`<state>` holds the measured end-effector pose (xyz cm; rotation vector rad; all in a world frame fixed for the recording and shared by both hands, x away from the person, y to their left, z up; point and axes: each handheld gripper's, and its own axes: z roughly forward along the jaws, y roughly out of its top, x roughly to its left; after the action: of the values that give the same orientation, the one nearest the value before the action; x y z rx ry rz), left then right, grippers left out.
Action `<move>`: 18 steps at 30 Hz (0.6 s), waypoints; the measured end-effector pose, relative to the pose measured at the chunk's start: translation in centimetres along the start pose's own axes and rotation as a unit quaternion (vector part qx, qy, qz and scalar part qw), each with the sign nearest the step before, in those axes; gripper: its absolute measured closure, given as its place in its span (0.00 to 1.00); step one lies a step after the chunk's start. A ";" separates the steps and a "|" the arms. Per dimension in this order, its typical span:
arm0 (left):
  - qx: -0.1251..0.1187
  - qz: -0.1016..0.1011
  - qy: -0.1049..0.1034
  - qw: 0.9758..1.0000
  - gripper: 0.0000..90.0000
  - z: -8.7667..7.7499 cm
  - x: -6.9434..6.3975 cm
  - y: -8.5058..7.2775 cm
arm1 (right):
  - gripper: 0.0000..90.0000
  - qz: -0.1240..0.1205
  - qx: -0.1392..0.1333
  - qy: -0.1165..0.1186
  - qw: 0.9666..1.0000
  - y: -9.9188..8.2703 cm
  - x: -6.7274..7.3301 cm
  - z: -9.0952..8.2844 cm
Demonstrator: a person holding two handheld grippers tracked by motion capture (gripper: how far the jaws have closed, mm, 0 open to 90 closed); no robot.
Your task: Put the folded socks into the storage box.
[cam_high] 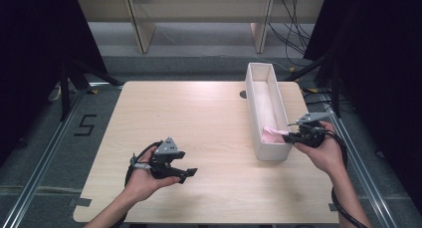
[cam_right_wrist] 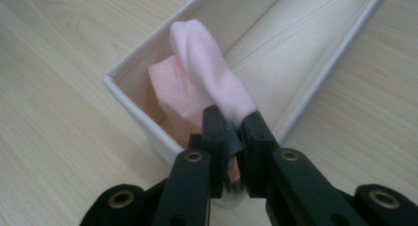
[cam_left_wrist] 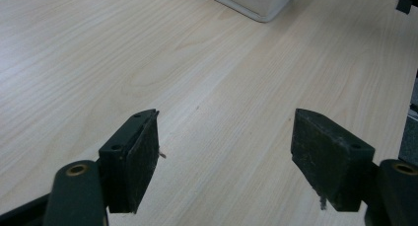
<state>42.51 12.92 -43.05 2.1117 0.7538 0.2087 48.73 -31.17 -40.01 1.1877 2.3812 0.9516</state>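
Observation:
A long white box (cam_high: 266, 113) stands on the right side of the wooden table (cam_high: 199, 123), its near corner also in the right gripper view (cam_right_wrist: 148, 122). A pink cloth (cam_high: 273, 134) lies in the box's near end. My right gripper (cam_high: 290, 136) reaches over the box's near right rim. In the right gripper view the gripper (cam_right_wrist: 233, 132) is shut on a fold of the pink cloth (cam_right_wrist: 207, 83), which rises from the box between the jaws. My left gripper (cam_high: 185, 173) hovers low over the table's front left, open with nothing between its jaws (cam_left_wrist: 224, 157).
Bare wood lies around the left gripper and across the table's middle. A small dark hole (cam_high: 243, 94) sits in the tabletop beside the box's far part. Beyond the table are wooden legs and cables on the floor; dark curtains flank both sides.

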 end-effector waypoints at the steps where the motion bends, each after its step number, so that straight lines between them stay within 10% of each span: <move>1: -0.001 0.000 0.000 1.000 0.29 0.0 0.0 0.0 | 0.94 -0.012 -0.003 0.001 1.000 0.0 -0.1 0.0; 18: -0.001 -0.001 -0.001 1.000 0.29 0.0 0.0 0.0 | 0.89 -0.006 0.013 0.006 1.000 0.2 -0.2 -0.1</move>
<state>42.49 12.91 -43.08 2.1098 0.7541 0.2073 48.91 -31.32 -39.83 1.1796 2.4144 0.9305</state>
